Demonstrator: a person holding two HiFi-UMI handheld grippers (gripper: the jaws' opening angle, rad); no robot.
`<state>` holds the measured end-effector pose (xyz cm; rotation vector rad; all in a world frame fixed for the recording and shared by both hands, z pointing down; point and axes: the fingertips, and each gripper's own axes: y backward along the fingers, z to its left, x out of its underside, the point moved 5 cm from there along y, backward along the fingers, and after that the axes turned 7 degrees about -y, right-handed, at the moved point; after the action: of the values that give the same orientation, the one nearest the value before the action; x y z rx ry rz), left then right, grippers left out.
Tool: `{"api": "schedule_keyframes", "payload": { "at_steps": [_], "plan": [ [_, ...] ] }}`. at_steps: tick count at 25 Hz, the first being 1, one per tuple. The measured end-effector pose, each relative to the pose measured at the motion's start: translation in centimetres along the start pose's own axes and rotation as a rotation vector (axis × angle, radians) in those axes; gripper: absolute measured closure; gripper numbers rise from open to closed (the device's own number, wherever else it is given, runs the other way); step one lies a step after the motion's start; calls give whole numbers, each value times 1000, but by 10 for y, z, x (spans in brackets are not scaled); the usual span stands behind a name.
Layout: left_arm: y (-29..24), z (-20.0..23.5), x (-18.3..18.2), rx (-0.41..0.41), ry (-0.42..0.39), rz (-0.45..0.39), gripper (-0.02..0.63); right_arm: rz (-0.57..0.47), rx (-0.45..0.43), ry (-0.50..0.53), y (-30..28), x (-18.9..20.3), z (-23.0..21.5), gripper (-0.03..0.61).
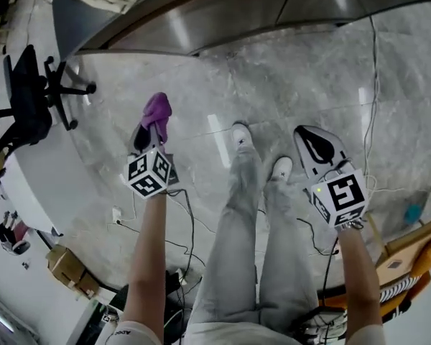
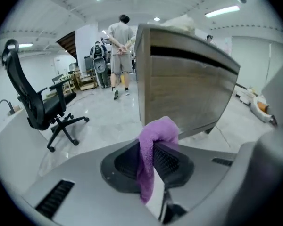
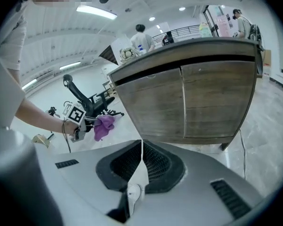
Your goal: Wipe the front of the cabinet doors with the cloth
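Observation:
My left gripper (image 1: 148, 136) is shut on a purple cloth (image 1: 157, 113), which bunches above the jaws and hangs down between them (image 2: 153, 157). It is held in the air, a short way off the corner of the wooden cabinet (image 2: 188, 86). The right gripper view shows two cabinet doors (image 3: 198, 100) side by side under a dark countertop, with the left gripper (image 3: 85, 124) and cloth (image 3: 104, 126) off to their left. My right gripper (image 1: 317, 148) is shut with nothing between its jaws, and stands back from the doors.
A black office chair (image 2: 35, 102) stands on the marble floor left of the cabinet. A person (image 2: 119, 46) stands far behind it. Cables (image 1: 179, 207) trail on the floor by my feet. A cardboard box (image 1: 66, 264) sits at lower left, wooden furniture (image 1: 416, 246) at lower right.

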<state>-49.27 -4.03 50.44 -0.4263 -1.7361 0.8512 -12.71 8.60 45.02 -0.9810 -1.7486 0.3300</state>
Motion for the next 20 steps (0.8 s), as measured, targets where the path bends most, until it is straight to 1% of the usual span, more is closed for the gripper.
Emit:
{"api": "schedule_keyframes", "payload": {
  "at_steps": [2, 4, 6, 8, 10, 14, 17, 20],
  "plan": [
    [52, -37, 0, 81, 33, -36, 554, 3, -17, 38, 24, -5, 9, 549],
    [108, -71, -3, 172, 46, -66, 554, 11, -37, 61, 52, -7, 25, 549],
    [164, -92, -11, 239, 60, -93, 554, 13, -66, 73, 86, -10, 46, 549],
    [217, -101, -26, 265, 66, -128, 554, 2, -92, 84, 127, -20, 68, 549],
    [263, -107, -49, 282, 64, -187, 554, -39, -98, 99, 172, -37, 83, 549],
    [345, -116, -104, 330, 59, -324, 554, -182, -47, 108, 262, -81, 103, 549],
    [403, -104, -140, 332, 54, -393, 554, -275, 0, 75, 318, -103, 130, 549],
    [450, -93, -165, 343, 58, -453, 554, -336, 33, 55, 359, -119, 160, 549]
  ]
}}
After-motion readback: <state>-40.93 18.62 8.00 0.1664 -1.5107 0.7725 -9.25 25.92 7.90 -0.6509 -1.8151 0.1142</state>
